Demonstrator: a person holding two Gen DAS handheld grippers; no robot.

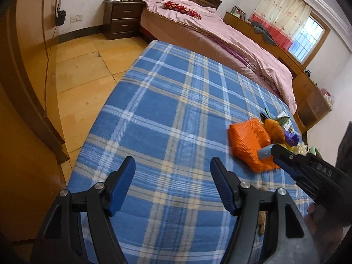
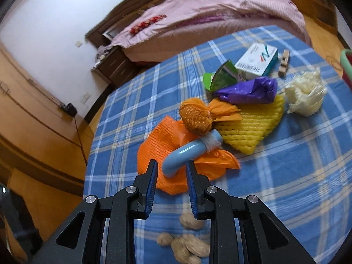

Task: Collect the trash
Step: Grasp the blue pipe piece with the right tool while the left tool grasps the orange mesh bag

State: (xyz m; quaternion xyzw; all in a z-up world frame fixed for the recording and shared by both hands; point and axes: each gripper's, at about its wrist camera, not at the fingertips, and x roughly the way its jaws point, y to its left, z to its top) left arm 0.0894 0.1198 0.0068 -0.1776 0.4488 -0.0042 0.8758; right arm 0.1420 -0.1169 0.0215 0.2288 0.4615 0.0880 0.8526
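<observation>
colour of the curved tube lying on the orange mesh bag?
Light blue curved tube, with a whitish wrap near its far end. Clearest in the right wrist view.

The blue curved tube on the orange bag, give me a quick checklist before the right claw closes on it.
1. Blue curved tube sits between the right claw tips: ok, its bent end lies in the gap.
2. Pads clear of the tube: ok, no contact shows on either side.
3. Orange bag out of the grip: not ok, it lies directly under the tube and both fingertips.
4. Orange net bundle clear of the tube: not ok, it touches the far end.
5. Left claw out of the way: ok, open over bare blue plaid blanket.
6. Trash container within reach: cannot tell.
</observation>
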